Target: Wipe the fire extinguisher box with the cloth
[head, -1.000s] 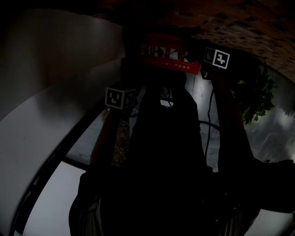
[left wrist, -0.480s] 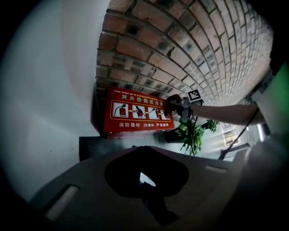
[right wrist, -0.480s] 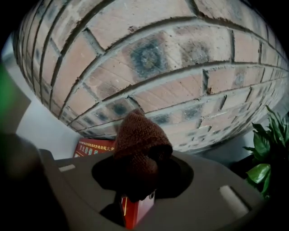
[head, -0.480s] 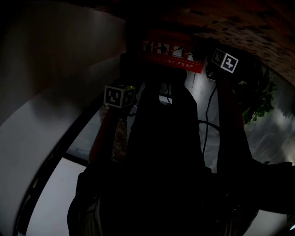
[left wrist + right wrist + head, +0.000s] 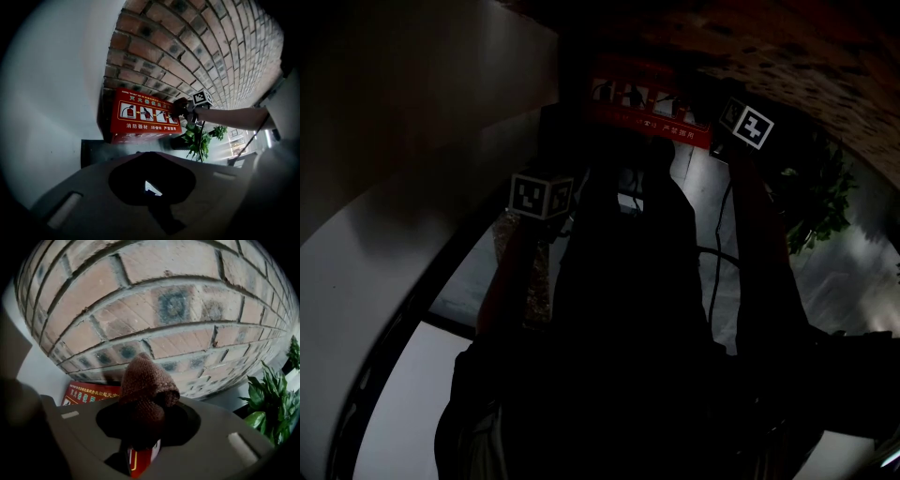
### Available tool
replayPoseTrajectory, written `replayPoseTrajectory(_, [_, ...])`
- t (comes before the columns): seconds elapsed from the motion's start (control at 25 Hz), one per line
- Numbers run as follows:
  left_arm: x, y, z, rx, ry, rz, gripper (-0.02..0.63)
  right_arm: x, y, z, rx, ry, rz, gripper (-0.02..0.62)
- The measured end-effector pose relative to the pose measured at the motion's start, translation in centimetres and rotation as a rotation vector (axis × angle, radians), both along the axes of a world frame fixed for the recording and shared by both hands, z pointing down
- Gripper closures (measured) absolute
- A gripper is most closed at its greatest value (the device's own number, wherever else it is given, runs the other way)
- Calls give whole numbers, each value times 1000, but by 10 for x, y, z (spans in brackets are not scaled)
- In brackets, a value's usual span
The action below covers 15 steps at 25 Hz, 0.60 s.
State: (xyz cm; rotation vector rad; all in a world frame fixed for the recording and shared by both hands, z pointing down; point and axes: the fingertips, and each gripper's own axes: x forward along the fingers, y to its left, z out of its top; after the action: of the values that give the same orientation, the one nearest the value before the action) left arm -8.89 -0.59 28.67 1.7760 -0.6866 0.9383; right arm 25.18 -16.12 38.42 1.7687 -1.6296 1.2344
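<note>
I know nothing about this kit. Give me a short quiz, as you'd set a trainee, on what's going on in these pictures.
1. Multiple choice: the fire extinguisher box is A) green, B) red, C) blue.
2. True or false: the brown cloth is clamped in the right hand-held gripper.
3. Fill in the gap: the box stands against a ____ wall.

Key: 1 B. 2 True: the right gripper view shows the cloth bunched between its jaws. 3 brick.
</note>
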Motion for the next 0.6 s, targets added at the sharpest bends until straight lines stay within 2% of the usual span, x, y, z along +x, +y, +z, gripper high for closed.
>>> replayPoseTrajectory(0.2, [-7,3,2,-3,7,-18,603,-5,-2,-2,8,57,19,472])
replayPoseTrajectory(0.44, [-13,8,6,-13,2,-19,603,-9,-3,-1,20,63,42,474])
replayPoseTrajectory(0.6, [-16,11,5,-17,-1,-20,603,-51,-15,-3,57,28,-53,472])
